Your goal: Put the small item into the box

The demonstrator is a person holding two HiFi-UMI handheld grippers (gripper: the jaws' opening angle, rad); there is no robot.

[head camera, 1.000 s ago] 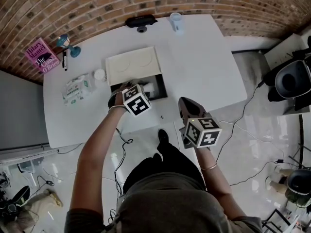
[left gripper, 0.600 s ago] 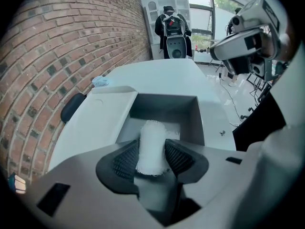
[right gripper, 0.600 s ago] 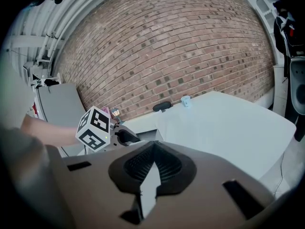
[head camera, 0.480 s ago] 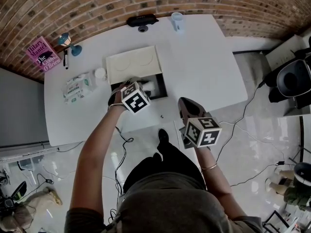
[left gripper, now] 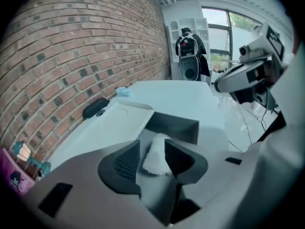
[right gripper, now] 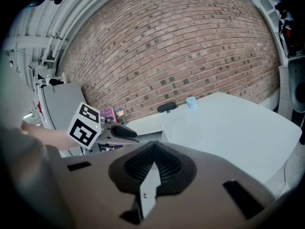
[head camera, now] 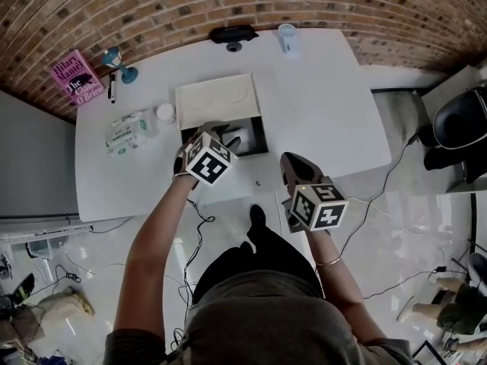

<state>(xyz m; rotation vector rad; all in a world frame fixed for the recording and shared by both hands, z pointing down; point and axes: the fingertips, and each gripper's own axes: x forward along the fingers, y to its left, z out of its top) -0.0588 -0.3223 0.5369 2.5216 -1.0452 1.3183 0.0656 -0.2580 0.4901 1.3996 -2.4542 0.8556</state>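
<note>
Right gripper (right gripper: 152, 149): jaws shut, nothing held; placed at 5 o'clock of the box in the head view, the farther tool.
Left gripper (left gripper: 152, 146): nearer tool, pointed steeply down over the box; jaws apart, just narrowed a little, nothing pressed.
Item (left gripper: 155, 157): white, seen in the gap between those jaws, judged lying in the box below; long axis toward 12 o'clock.
Box (left gripper: 174, 128): open, lid laid back at 11 o'clock.

right gripper (right gripper: 153, 146) jaws together, empty

Small white item (head camera: 235, 137) lying inside open dark box (head camera: 263, 137); cream lid (head camera: 218, 101) flipped back flat.
</note>
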